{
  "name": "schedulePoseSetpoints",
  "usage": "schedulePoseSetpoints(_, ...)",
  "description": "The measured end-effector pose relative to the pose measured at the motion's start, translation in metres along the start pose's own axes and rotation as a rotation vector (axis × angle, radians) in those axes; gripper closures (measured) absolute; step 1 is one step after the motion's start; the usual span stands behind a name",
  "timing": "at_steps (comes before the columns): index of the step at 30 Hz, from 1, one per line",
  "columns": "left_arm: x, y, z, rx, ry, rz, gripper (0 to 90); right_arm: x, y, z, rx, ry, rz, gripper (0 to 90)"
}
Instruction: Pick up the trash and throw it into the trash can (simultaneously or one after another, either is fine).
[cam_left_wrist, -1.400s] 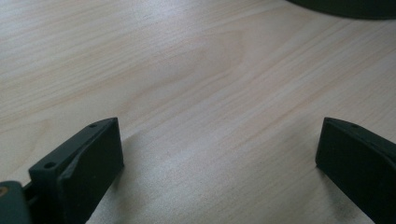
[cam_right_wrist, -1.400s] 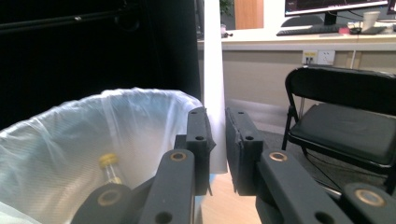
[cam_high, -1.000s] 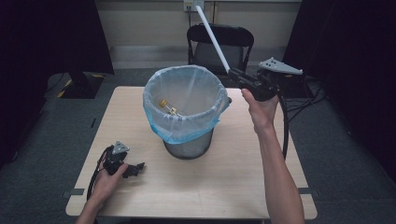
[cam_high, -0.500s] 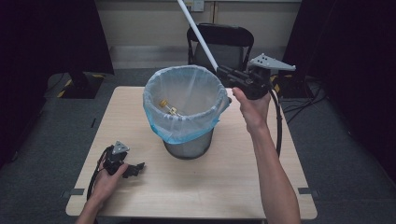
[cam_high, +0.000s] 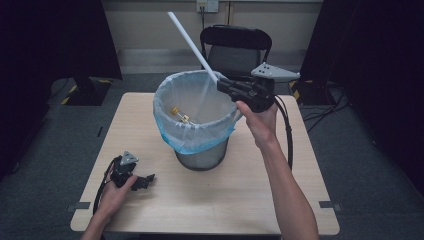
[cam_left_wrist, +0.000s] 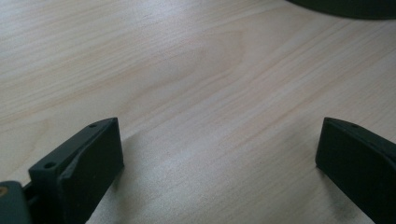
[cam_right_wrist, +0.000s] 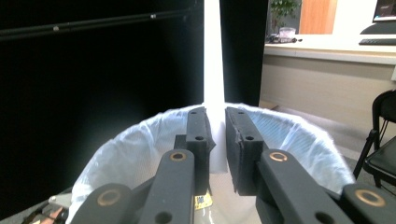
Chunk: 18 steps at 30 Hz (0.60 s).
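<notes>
White rod (cam_high: 192, 46) pinched between black jaws of right gripper (cam_high: 223, 86), centre frame, slanting to upper left above lined bin (cam_high: 195, 127) (yellow item inside). Left gripper (cam_high: 145, 181), lower left: jaws spread wide, empty, on table (cam_high: 240, 200).

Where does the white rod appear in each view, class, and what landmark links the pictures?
High view: white rod slants from top centre down to the right tool over the bin.
Left gripper view: not in it.
Right gripper view: rod stands upright at centre, clamped between the jaws.
Shared landmark: the bin's pale liner.
</notes>
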<state>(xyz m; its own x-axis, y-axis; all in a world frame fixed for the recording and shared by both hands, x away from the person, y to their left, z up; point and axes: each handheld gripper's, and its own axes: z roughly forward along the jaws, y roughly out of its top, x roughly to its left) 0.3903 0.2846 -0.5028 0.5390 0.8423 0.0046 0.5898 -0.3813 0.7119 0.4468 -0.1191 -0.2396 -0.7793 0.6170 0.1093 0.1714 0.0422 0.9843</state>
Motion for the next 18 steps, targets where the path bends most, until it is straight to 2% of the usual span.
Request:
schedulePoseSetpoints(10,0.000,0.000,0.000,0.001,0.000,-0.001,0.2,0.000,-0.014,0.011,0.045,0.008,0.002,79.2)
schedulePoseSetpoints(11,0.000,0.000,0.000,-0.001,0.000,-0.002,0.2,0.000,-0.015,0.011,0.050,0.018,0.003,77.3)
schedulePoseSetpoints(18,0.000,0.000,0.000,0.000,0.000,0.000,0.2,-0.002,-0.016,0.014,0.050,-0.016,0.009,51.5)
